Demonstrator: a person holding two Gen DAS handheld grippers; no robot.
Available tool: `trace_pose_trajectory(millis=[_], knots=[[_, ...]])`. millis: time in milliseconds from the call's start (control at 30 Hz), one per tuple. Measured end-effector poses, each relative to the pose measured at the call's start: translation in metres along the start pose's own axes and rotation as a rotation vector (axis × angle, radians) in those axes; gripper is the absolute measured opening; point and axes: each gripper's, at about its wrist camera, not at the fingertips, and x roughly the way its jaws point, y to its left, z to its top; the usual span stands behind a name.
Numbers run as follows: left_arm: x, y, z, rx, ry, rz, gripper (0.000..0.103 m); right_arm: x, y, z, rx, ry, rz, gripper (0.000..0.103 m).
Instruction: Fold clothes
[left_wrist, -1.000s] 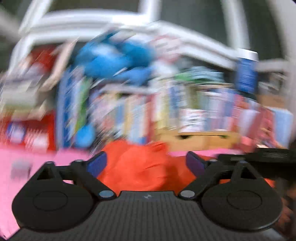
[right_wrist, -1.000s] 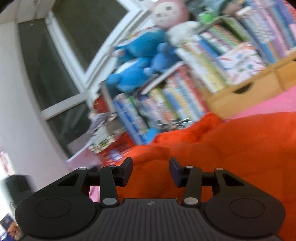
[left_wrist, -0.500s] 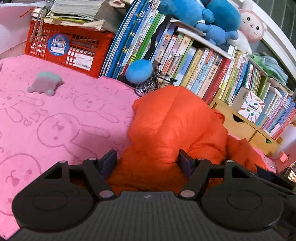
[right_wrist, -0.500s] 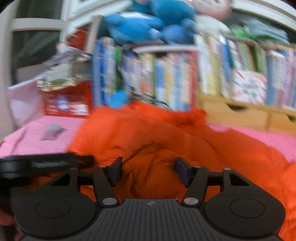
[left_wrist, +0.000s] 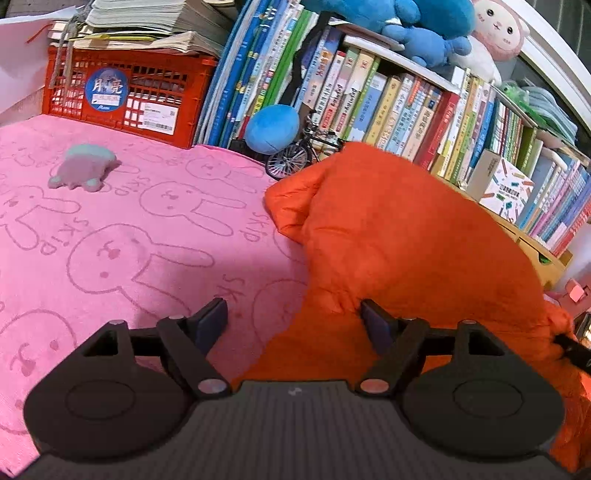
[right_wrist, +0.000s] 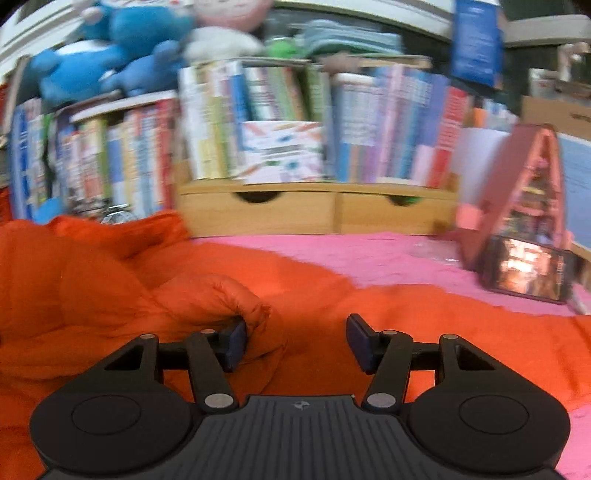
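Observation:
A puffy orange jacket (left_wrist: 406, 251) lies crumpled on the pink bunny-print blanket (left_wrist: 122, 258), in front of the bookshelf. My left gripper (left_wrist: 295, 321) hangs low over the jacket's left edge and its jaws are opening. The hem lies between them, the right finger (left_wrist: 373, 325) is against the fabric and the left finger is over bare blanket. In the right wrist view the jacket (right_wrist: 388, 317) spreads wide. My right gripper (right_wrist: 295, 339) stands open just above it, with a rolled puffy fold (right_wrist: 221, 299) against its left finger (right_wrist: 234, 343), unpinched.
A red crate (left_wrist: 122, 96) topped with papers stands at the back left. A grey plush toy (left_wrist: 83, 171) lies on the blanket. A blue ball (left_wrist: 271, 129) and a toy bicycle (left_wrist: 299, 155) sit by the books (left_wrist: 406, 110). Wooden drawers (right_wrist: 314, 214) and a small house model (right_wrist: 524, 229) line the back.
The left gripper's jaws have spread and the jacket now sits further right in its view. The right view has swung from the window side to face the drawers, and its jaws have widened.

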Motion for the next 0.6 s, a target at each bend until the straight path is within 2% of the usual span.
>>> trace_pose_trajectory(millis=[67,167,200,267,300,367,433,467,533,567,600], knots=[[0.0,0.0,0.0,0.003,0.0,0.005,0.081,-0.001,-0.015,0.001,0.03,-0.003,-0.024,0.057],[-0.001,0.002,0.0,-0.014,-0.008,0.041,0.063,-0.003,-0.04,0.002,0.11,-0.009,-0.057,0.057],[-0.001,0.003,0.0,-0.019,-0.01,0.045,0.062,-0.003,-0.05,0.003,0.171,-0.003,-0.037,0.055],[-0.002,0.003,0.0,-0.016,-0.011,0.051,0.061,-0.007,-0.064,0.002,0.269,-0.004,0.039,0.048],[-0.002,0.002,0.001,-0.013,-0.012,0.055,0.061,-0.01,-0.069,0.0,0.295,-0.012,0.075,0.039],[-0.005,0.0,0.001,0.001,-0.014,0.063,0.061,-0.011,-0.071,-0.001,0.327,-0.014,0.186,0.029],[-0.021,-0.009,-0.002,0.062,-0.059,0.059,0.061,-0.012,-0.069,-0.004,0.335,0.0,0.27,0.026],[-0.033,-0.016,-0.004,0.098,-0.101,0.045,0.063,-0.012,-0.066,-0.005,0.324,0.007,0.294,0.025],[-0.056,-0.033,-0.006,0.162,-0.189,-0.012,0.075,-0.014,-0.056,-0.007,0.269,0.009,0.332,0.025],[-0.063,-0.046,-0.006,0.21,-0.224,-0.036,0.086,-0.015,-0.05,-0.008,0.248,0.019,0.366,0.025],[-0.069,-0.059,-0.005,0.263,-0.256,-0.057,0.088,-0.016,-0.044,-0.009,0.227,0.029,0.401,0.025]])
